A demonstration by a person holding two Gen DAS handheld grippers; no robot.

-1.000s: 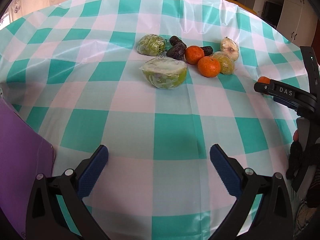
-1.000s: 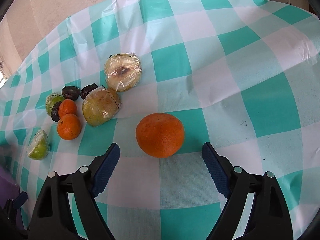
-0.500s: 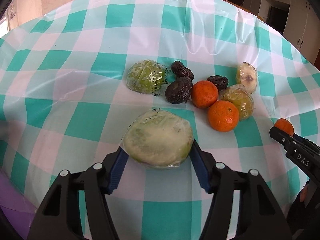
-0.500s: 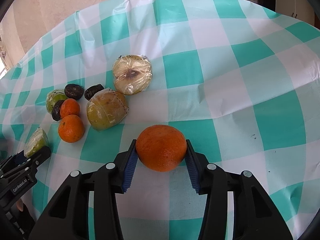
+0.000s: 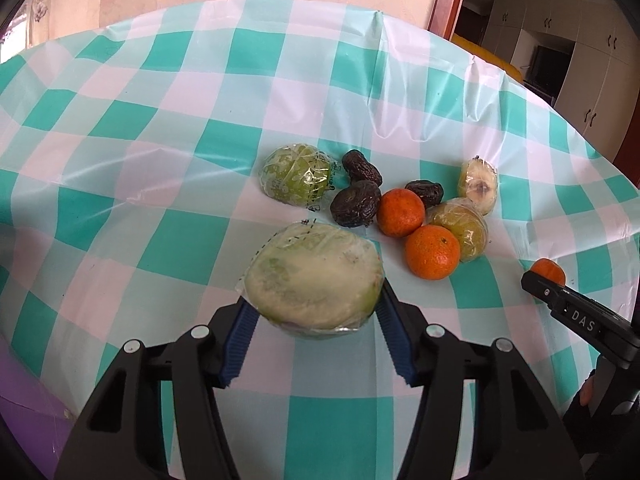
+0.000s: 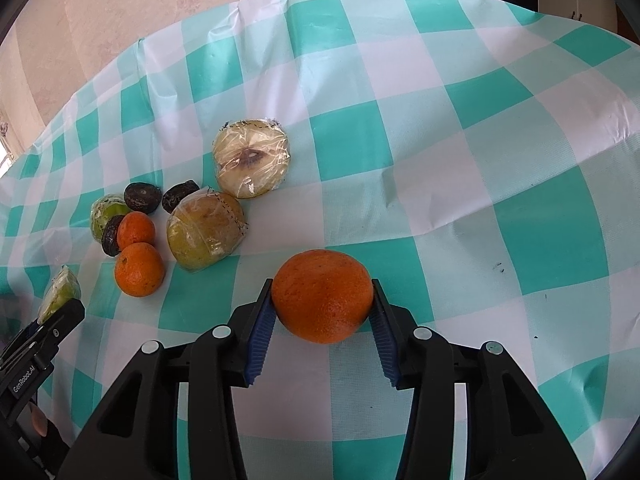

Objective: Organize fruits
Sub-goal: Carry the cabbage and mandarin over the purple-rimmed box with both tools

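Teal-and-white checked plastic, glossy and creased, covers the table (image 5: 192, 240) under both claws. Just beyond the left gripper (image 5: 316, 316) and to its right sits the rest of the pile: a wrapped green fruit (image 5: 296, 179), three dark wrinkled dates (image 5: 355, 204) and two small mandarins (image 5: 432, 252), with a wrapped yellow-green half (image 5: 464, 224) touching the nearer mandarin and a wrapped pale half (image 5: 478, 182) at the far right. Nothing lies between either claw and the pile.

The left gripper's blue ribbed pads are clamped on the wrapped green fruit half (image 5: 314, 278), a broad dome with its pale, flat cut face up under wrinkled cling film. The right gripper (image 6: 323, 312) is squeezed onto the large orange (image 6: 322, 295), round and pebbly-skinned, which sits apart from the pile, to its right. From the right wrist view the pale half (image 6: 251, 159) shows a brown core through its film.

A second ago both claws stood wide apart, short of their fruit. Half a second ago they had closed on them, and now each fruit sits higher against the cloth, the purple edge at the left gripper's side having slid lower.
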